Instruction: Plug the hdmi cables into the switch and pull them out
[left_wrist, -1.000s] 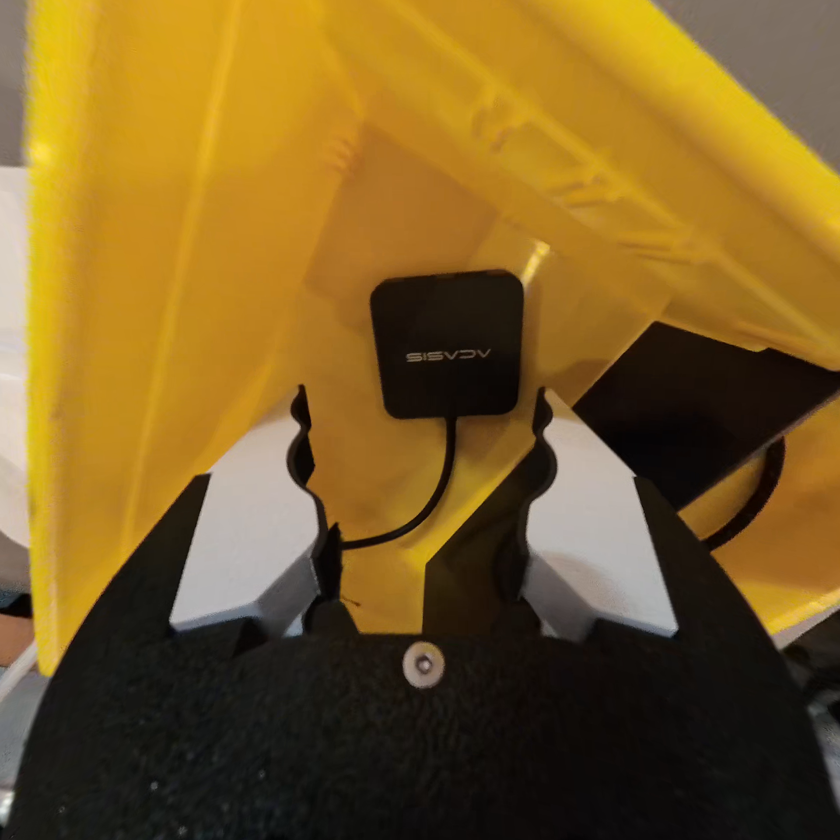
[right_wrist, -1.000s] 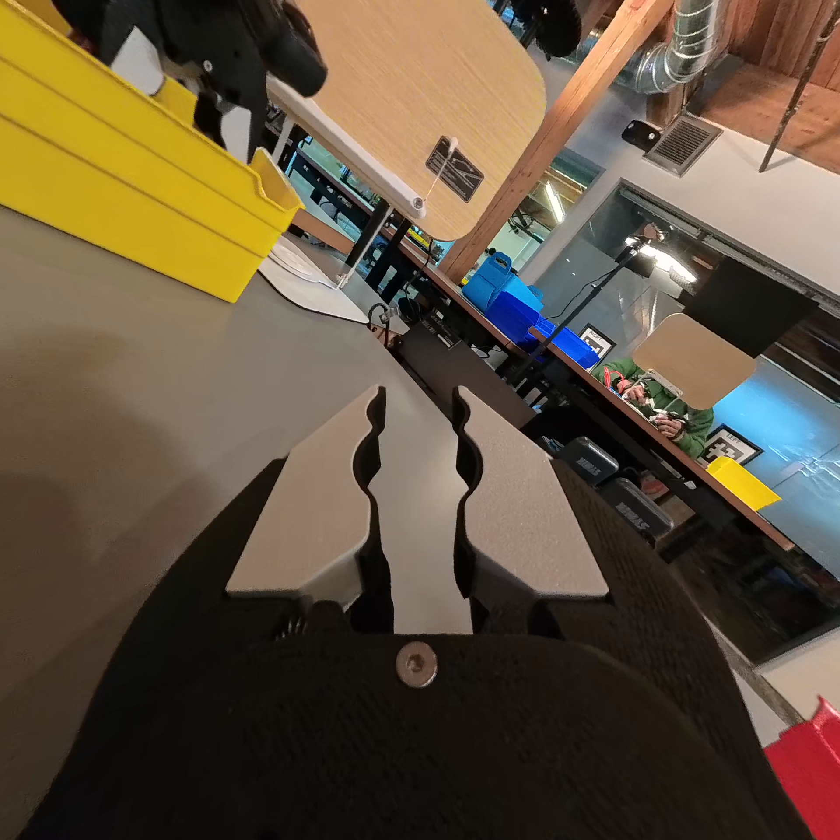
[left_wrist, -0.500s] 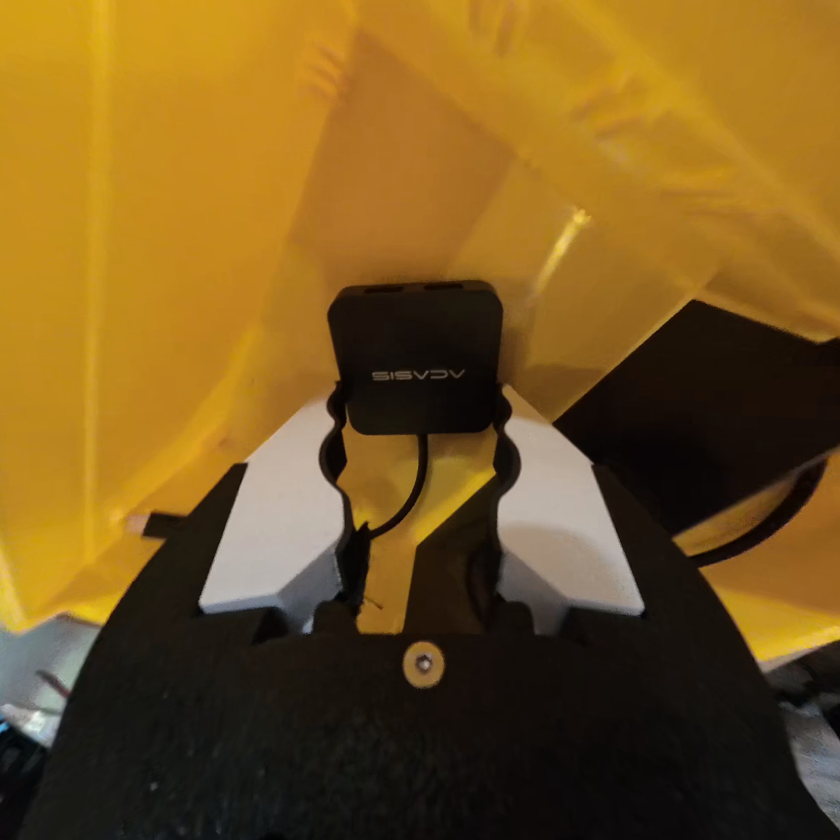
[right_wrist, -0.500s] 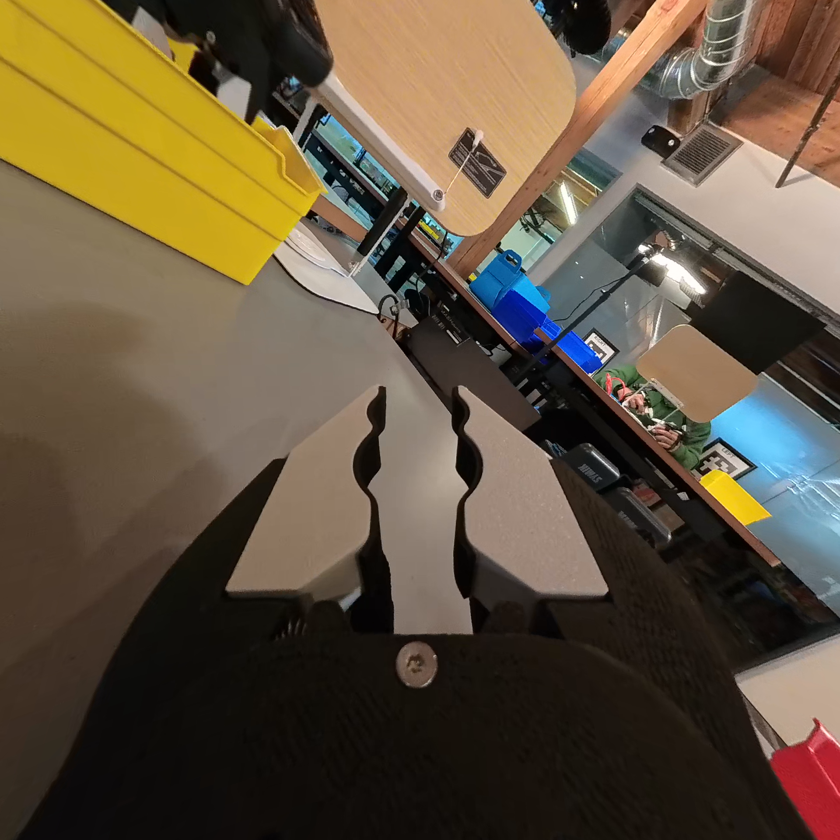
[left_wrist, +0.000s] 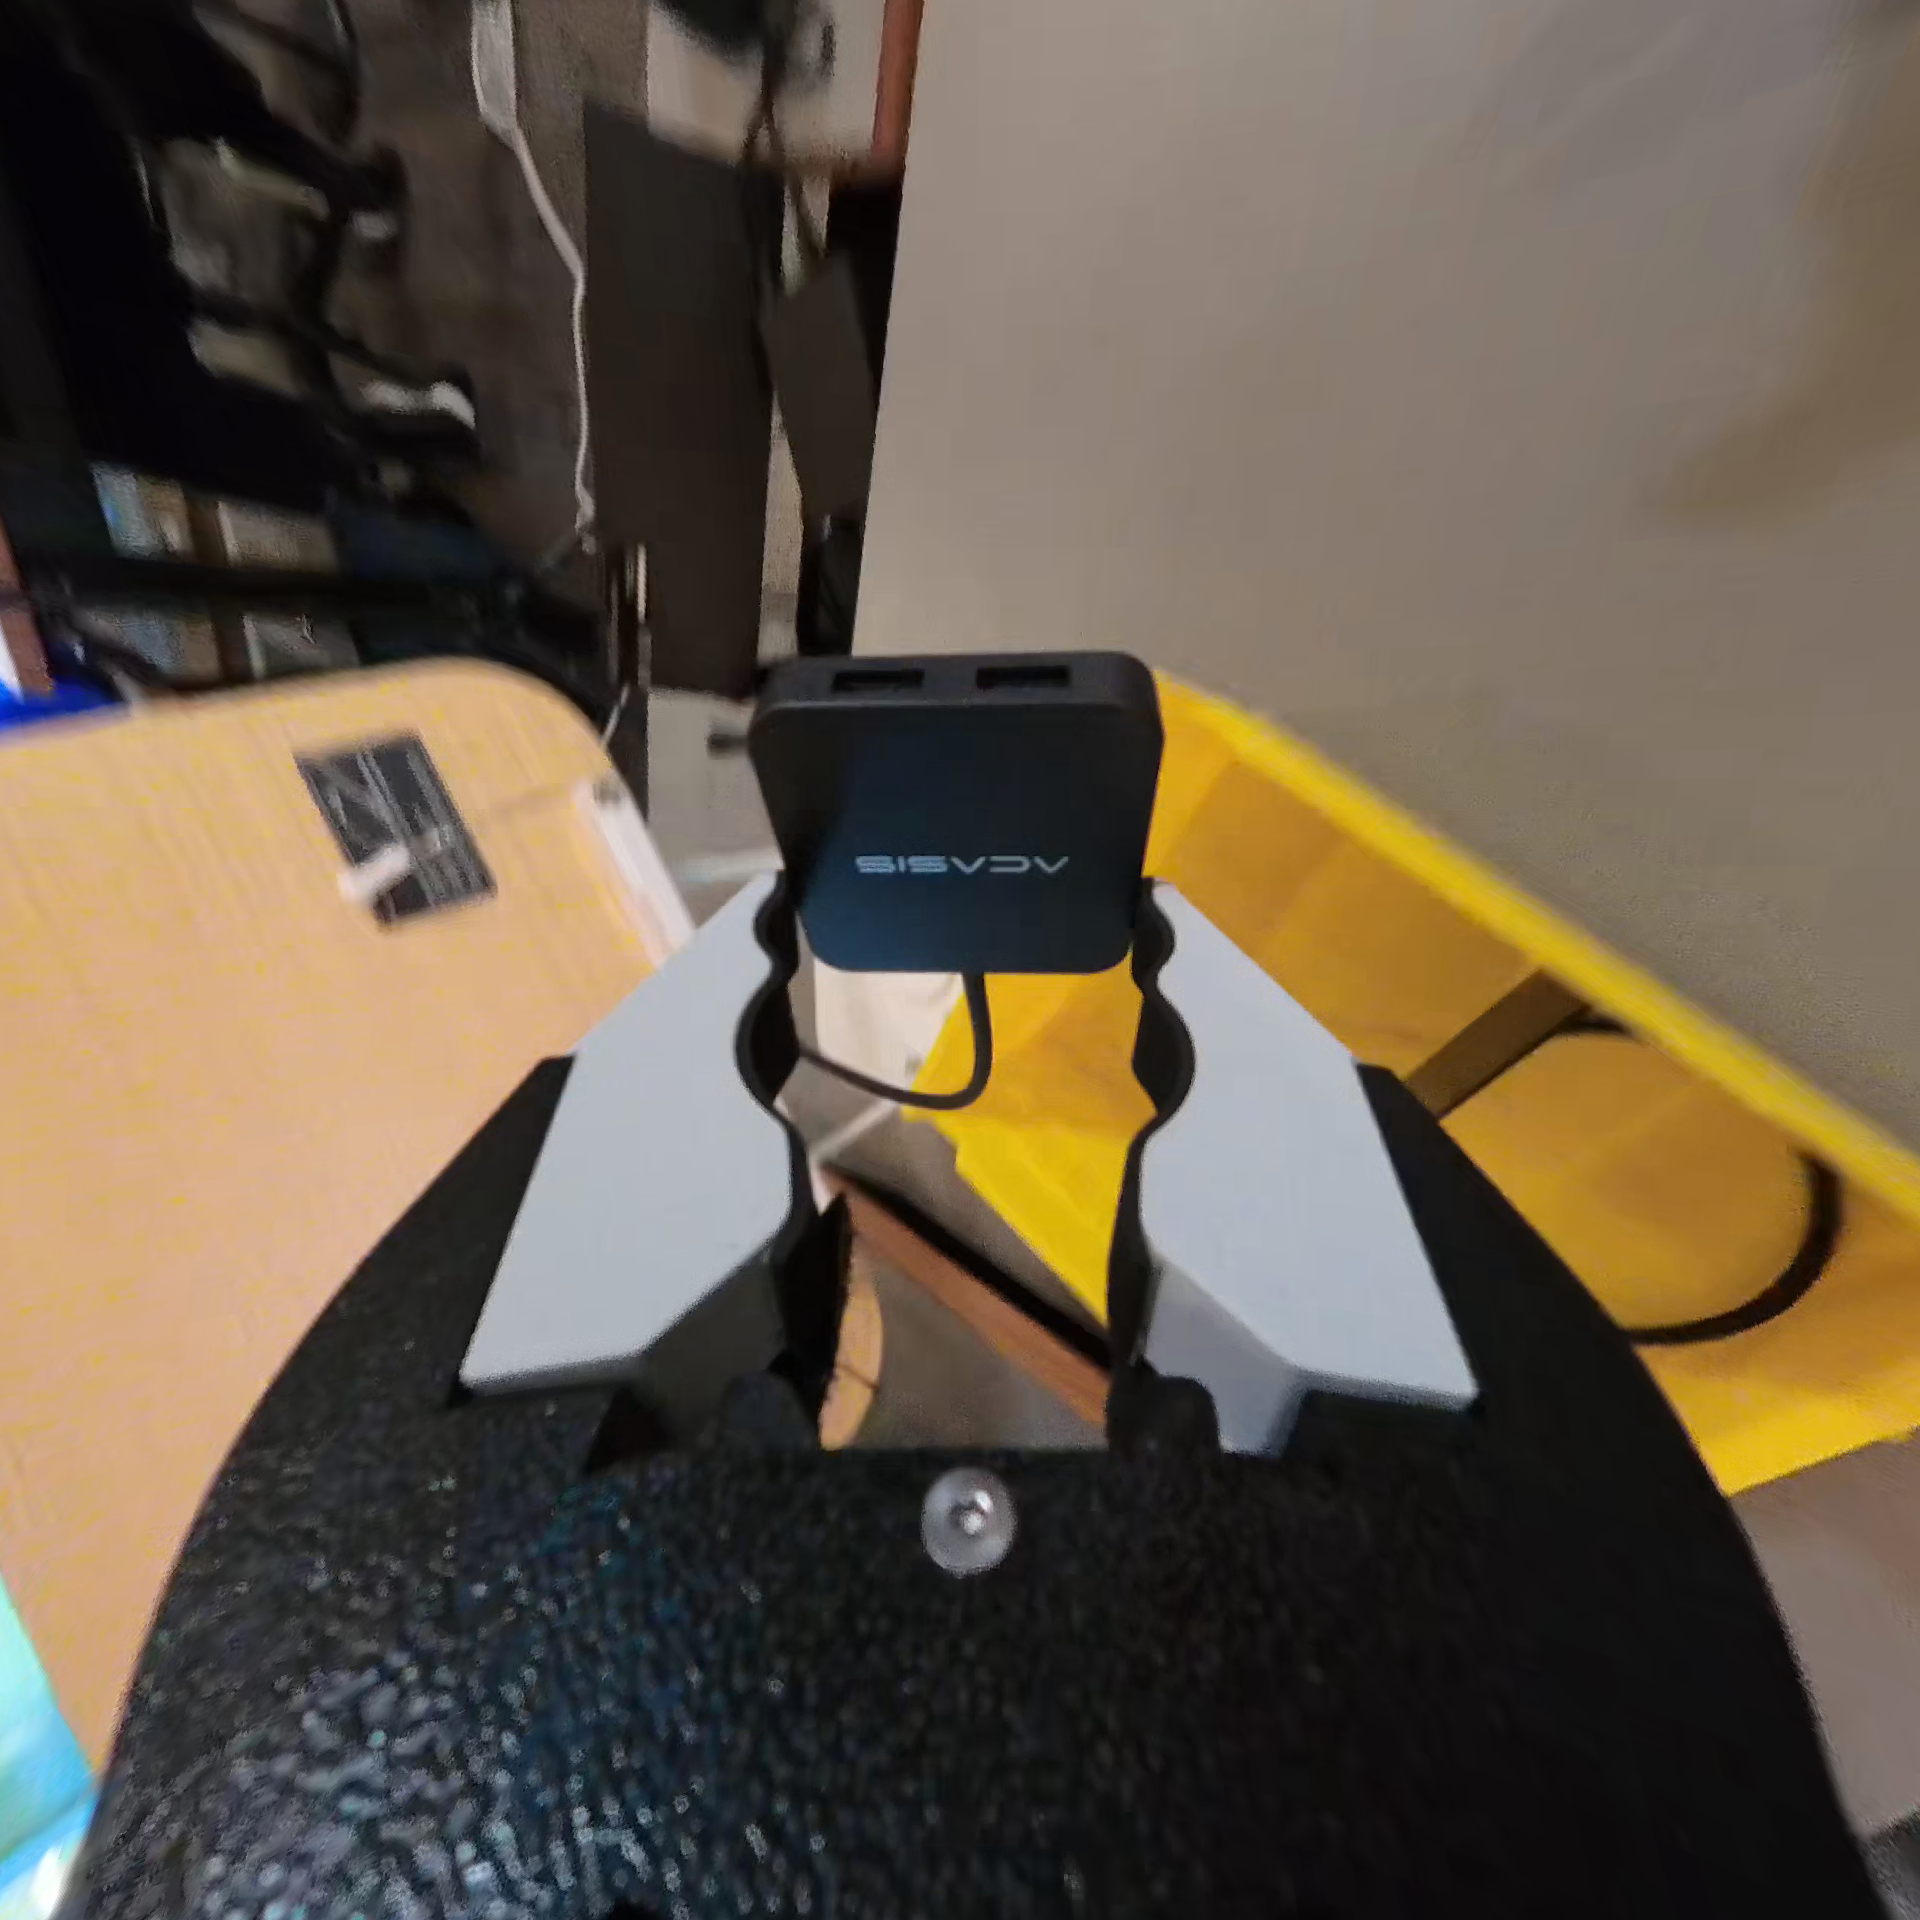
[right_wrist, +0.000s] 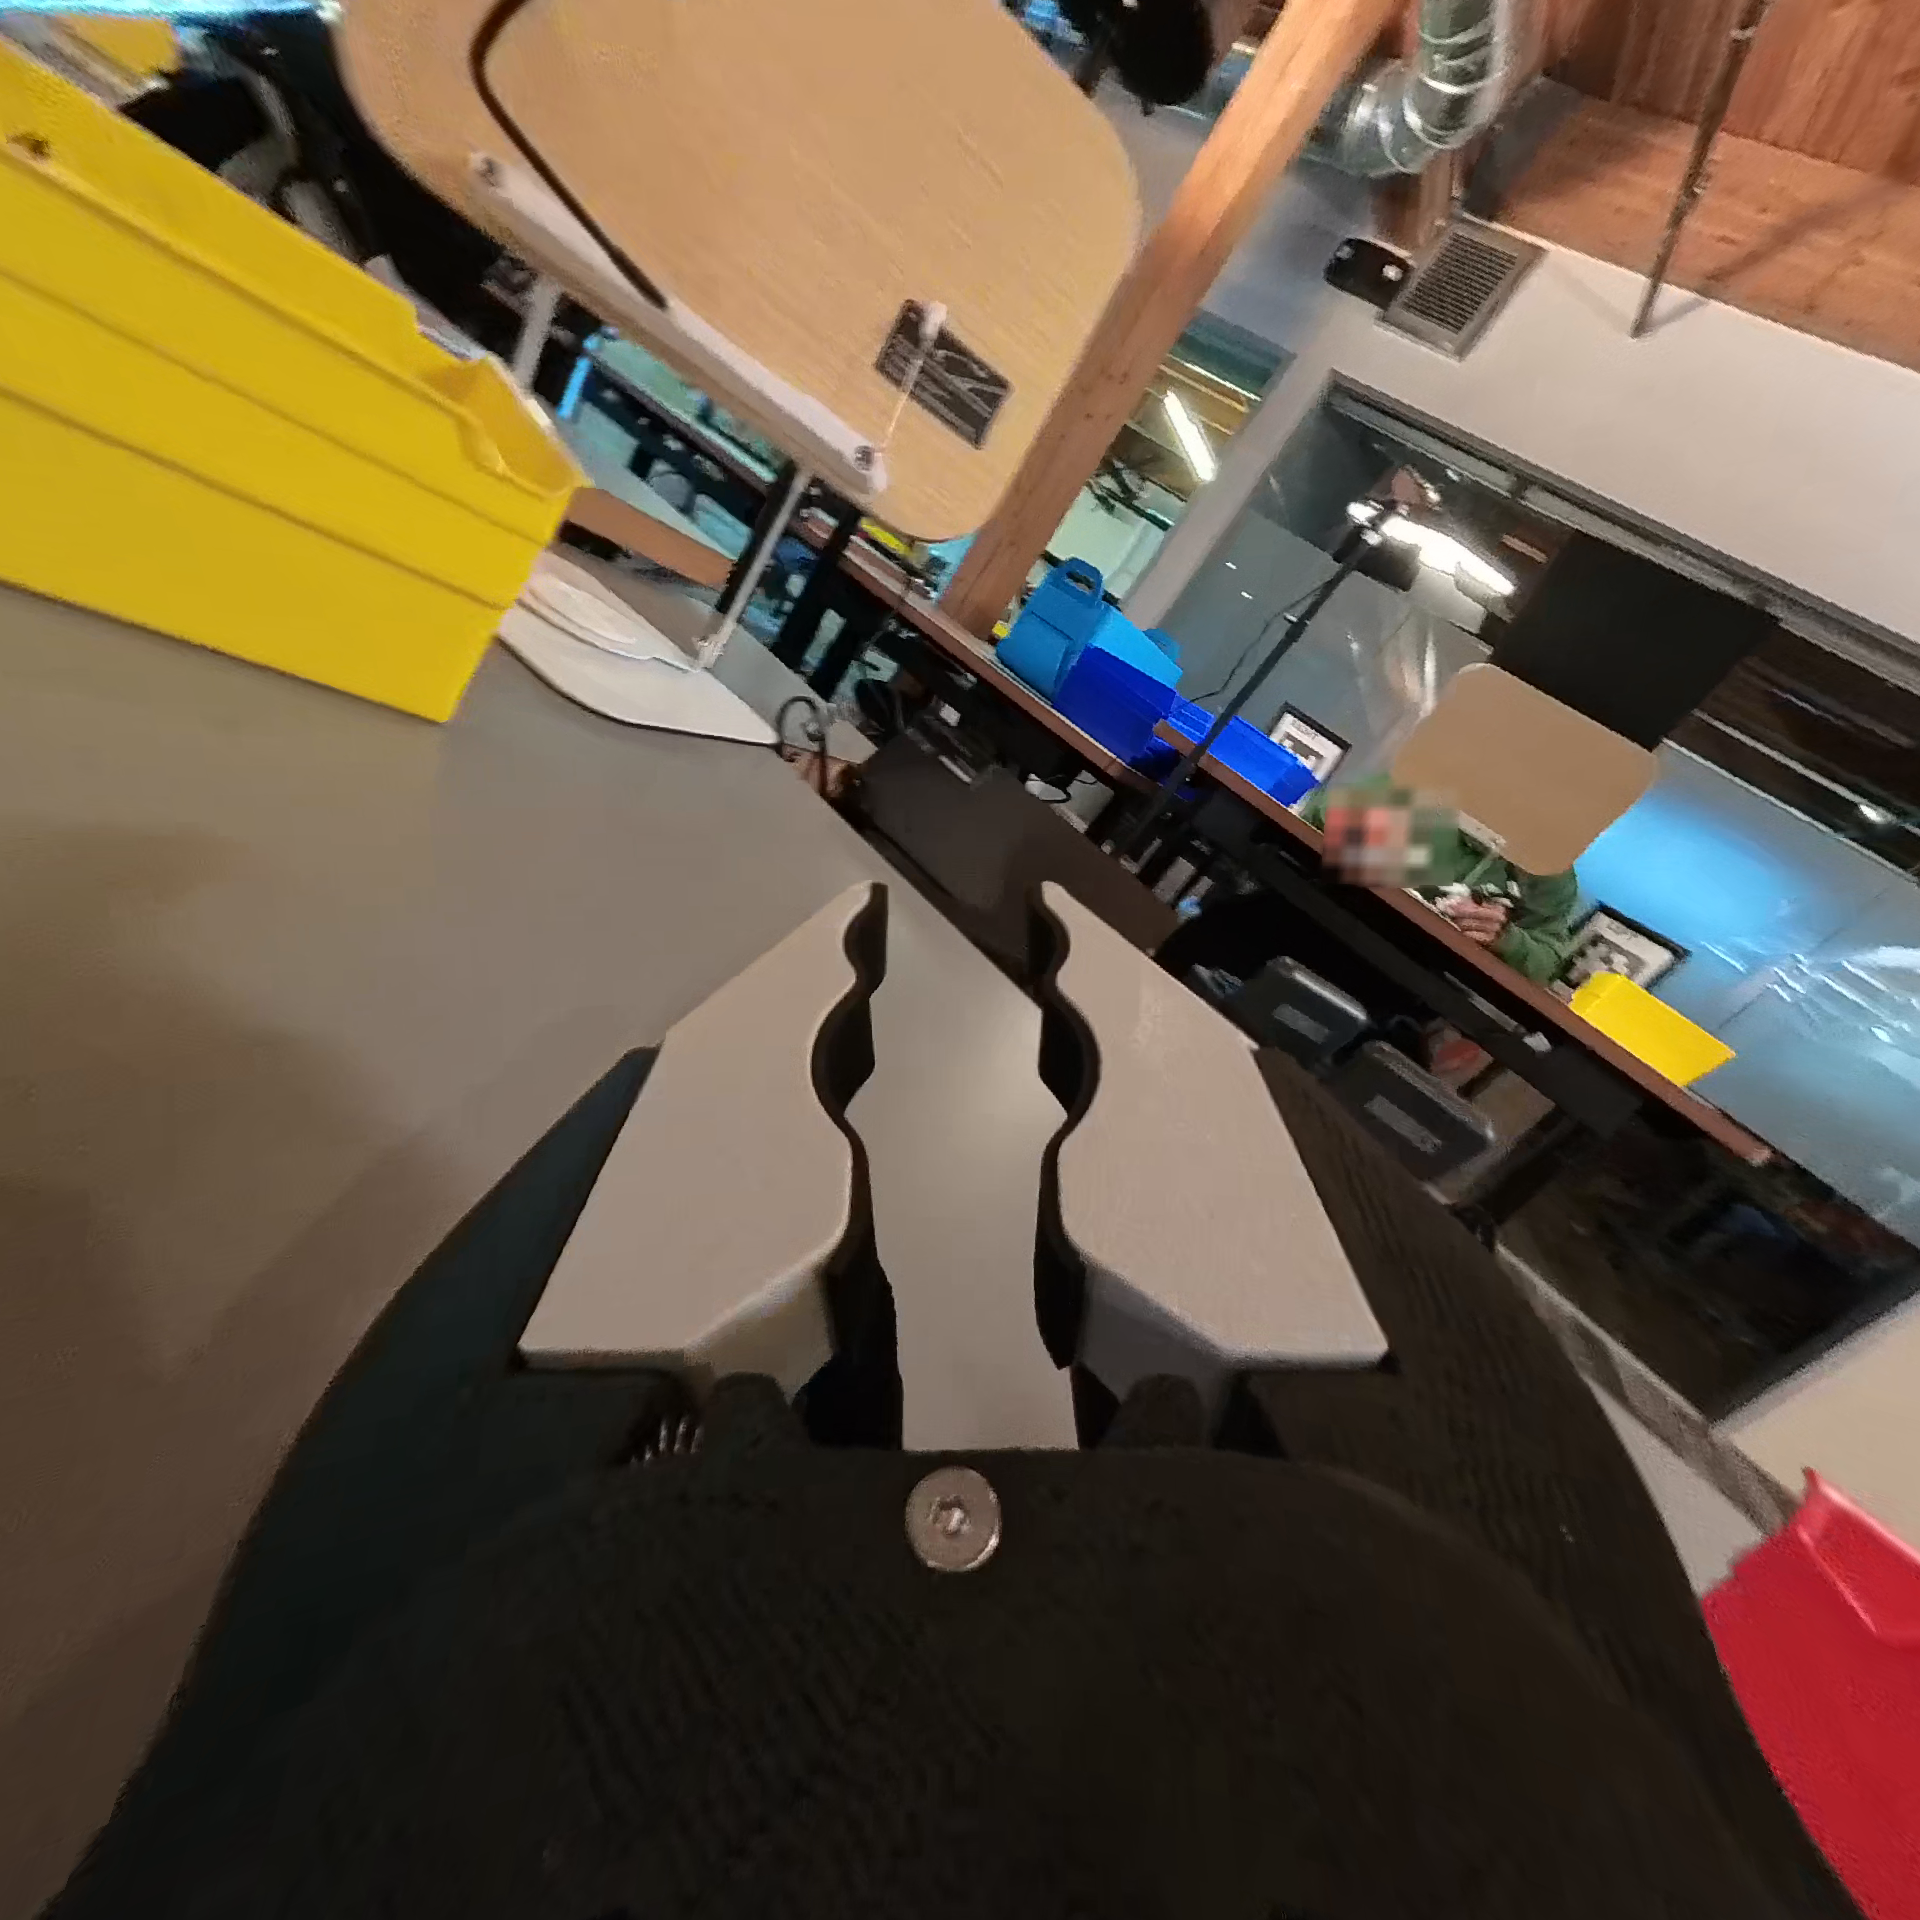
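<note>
In the left wrist view my left gripper (left_wrist: 961, 891) is shut on a black square switch (left_wrist: 956, 800), pinching its near edge between the fingertips. The switch is held in the air, with two open ports on its far edge. Its thin black lead (left_wrist: 971, 1060) hangs down between the fingers. The yellow bin (left_wrist: 1475, 956) lies below and to the right, with a loop of black cable (left_wrist: 1766, 1309) in it. In the right wrist view my right gripper (right_wrist: 961, 904) is open and empty, low over the grey table (right_wrist: 312, 935). No cable plug is in view.
A stack of yellow bins (right_wrist: 239, 499) stands on the table to the left of the right gripper. A wooden board on a stand (right_wrist: 790, 208) rises behind it, also seen in the left wrist view (left_wrist: 208, 1039). A red bin (right_wrist: 1829, 1662) is at the lower right. A person (right_wrist: 1507, 894) sits at a far table. There is about 25 cm between the tips of the two grippers.
My left gripper closed on the switch inside the yellow bin and lifted it up and out of the bin. My right gripper stayed open over the table and barely shifted.
</note>
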